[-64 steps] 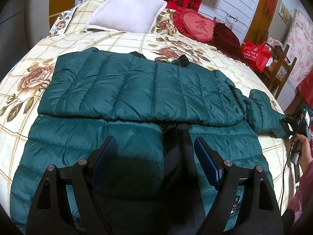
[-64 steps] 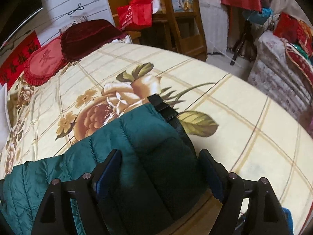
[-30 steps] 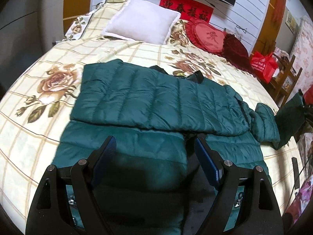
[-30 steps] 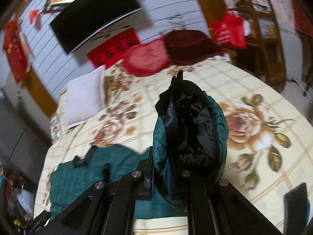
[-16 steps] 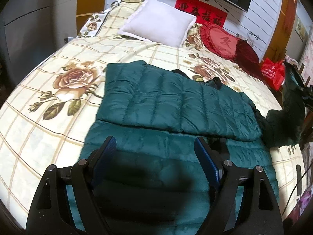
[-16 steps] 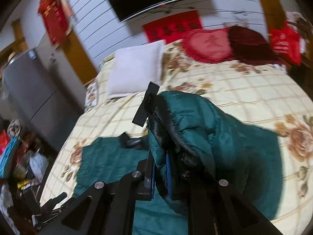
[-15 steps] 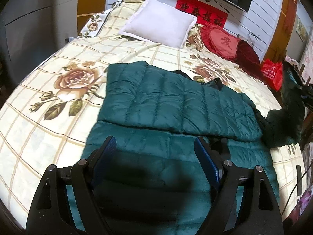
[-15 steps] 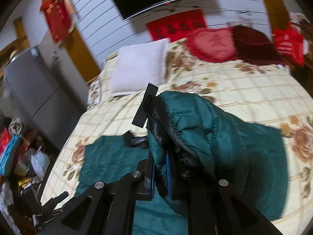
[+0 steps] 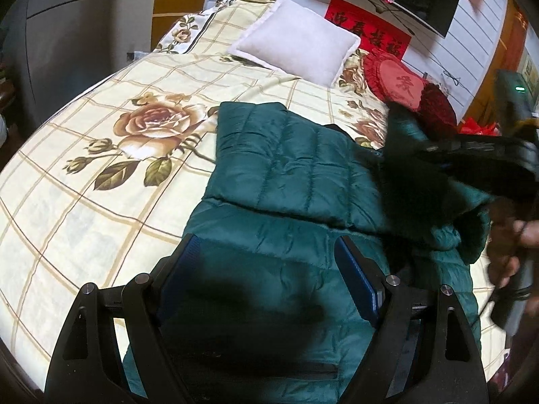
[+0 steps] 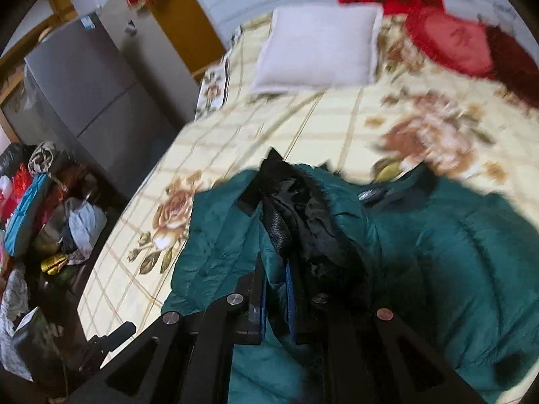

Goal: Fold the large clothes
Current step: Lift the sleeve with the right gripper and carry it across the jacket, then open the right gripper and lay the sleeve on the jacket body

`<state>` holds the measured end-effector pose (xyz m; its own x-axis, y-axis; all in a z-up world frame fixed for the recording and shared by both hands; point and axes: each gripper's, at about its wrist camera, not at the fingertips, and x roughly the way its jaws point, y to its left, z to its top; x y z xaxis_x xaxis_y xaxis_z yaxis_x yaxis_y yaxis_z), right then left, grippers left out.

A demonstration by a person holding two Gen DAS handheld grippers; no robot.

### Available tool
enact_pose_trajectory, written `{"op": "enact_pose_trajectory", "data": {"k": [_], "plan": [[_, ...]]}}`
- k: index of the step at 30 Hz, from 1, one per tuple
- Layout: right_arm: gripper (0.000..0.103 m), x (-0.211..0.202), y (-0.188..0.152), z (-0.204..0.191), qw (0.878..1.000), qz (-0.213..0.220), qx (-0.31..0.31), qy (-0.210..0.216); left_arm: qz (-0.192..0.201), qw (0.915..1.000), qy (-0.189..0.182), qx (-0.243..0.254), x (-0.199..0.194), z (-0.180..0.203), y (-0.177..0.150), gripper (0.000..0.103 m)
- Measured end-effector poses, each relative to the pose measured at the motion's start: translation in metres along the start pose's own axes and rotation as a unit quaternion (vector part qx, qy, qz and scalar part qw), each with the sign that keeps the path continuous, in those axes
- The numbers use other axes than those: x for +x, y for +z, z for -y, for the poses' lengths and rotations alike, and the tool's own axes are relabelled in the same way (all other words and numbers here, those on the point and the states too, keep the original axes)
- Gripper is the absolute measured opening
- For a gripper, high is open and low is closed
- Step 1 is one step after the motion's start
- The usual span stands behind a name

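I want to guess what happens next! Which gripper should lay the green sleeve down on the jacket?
The right gripper, probably. It is shut on the sleeve, lifted above the jacket. The left gripper hangs open, holding nothing.

Floral bedspread [image 9: 84, 175], white pillow [image 9: 296, 40], perhaps a grey fridge [image 10: 84, 77].

The left wrist camera sits low over the near edge of the bed [image 9: 101, 181] and looks forward along it toward the white pillow [image 9: 296, 40]. Its wide-apart jaws frame the green jacket [image 9: 289, 155] close below. The right wrist camera looks from the other side, higher and a little blurred, also toward the pillow [image 10: 320, 43], with jacket fabric [image 10: 215, 232] pressed between its nearly closed jaws, very near the lens. Both views share the jacket, the pillow and the red cushion [image 9: 397, 80].
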<state>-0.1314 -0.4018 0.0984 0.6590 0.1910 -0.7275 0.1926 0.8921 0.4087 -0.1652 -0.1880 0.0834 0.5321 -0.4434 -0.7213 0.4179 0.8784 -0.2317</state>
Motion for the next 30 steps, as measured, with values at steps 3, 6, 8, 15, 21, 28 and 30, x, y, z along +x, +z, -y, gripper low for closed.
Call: {"op": "enact_pose_trajectory", "data": {"k": [3, 6, 8, 15, 21, 28, 30], "plan": [[0.009, 0.029, -0.005, -0.012, 1.000, -0.019, 0.003, -0.006, -0.002, 1.0000, 0.001, -0.002, 0.002, -0.003, -0.001, 0.082], [0.009, 0.045, -0.009, -0.021, 0.999, -0.032, -0.006, -0.024, -0.003, 1.0000, -0.002, -0.008, 0.003, -0.005, -0.001, 0.082], [0.016, 0.050, -0.011, -0.025, 0.999, -0.040, -0.015, -0.030, -0.005, 0.9999, -0.005, -0.011, 0.004, -0.006, -0.001, 0.082], [0.064, 0.021, -0.011, -0.052, 0.996, -0.039, -0.080, -0.007, -0.008, 0.9998, -0.010, -0.014, 0.005, -0.002, -0.002, 0.082], [0.064, -0.051, -0.009, -0.025, 0.998, 0.019, -0.059, -0.016, 0.002, 0.9991, -0.036, -0.021, 0.000, 0.010, 0.006, 0.082], [0.065, -0.104, -0.023, 0.033, 0.998, 0.039, -0.018, -0.051, -0.005, 0.9967, -0.073, -0.036, 0.011, 0.041, 0.023, 0.082], [0.065, -0.117, -0.029, 0.051, 0.997, 0.044, 0.000, -0.058, -0.009, 0.9968, -0.072, -0.034, 0.020, 0.051, 0.028, 0.082]]}}
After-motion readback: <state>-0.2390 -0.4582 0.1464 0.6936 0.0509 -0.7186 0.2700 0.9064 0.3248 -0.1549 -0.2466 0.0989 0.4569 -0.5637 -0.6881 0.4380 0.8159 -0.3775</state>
